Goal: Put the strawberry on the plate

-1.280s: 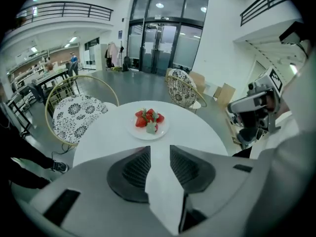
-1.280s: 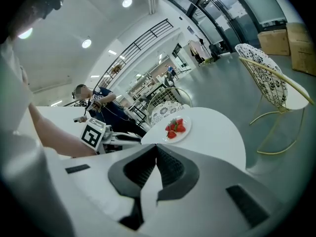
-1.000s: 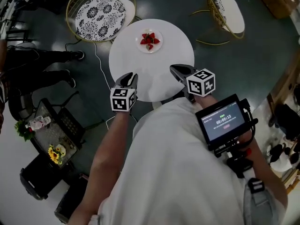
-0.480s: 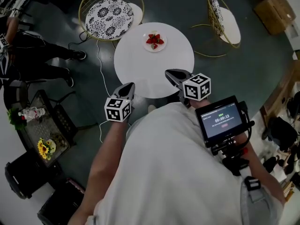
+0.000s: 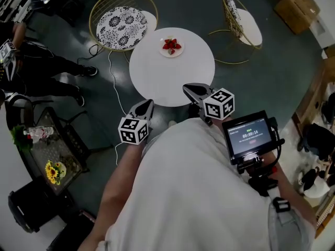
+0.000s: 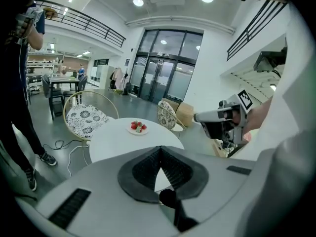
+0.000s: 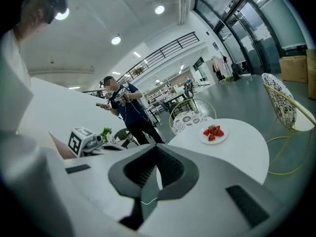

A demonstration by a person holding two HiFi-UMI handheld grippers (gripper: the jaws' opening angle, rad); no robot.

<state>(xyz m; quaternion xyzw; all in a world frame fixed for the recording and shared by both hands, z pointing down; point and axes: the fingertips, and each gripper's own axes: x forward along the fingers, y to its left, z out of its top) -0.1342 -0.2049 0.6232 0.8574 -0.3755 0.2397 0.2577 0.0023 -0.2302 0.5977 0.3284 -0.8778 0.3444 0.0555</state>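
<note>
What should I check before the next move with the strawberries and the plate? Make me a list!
1. Strawberries on the plate: ok, the red pile lies on it.
2. Plate on the table: ok, it sits flat near the far edge.
3. Left gripper free: ok, its jaws are shut with nothing between them.
4. Right gripper free: ok, its jaws are shut and hold nothing.
5. Grippers away from the plate: ok, both are on the near side of the table and neither touches the plate.
6. How many strawberries are there: cannot tell, they are too small to count.
</note>
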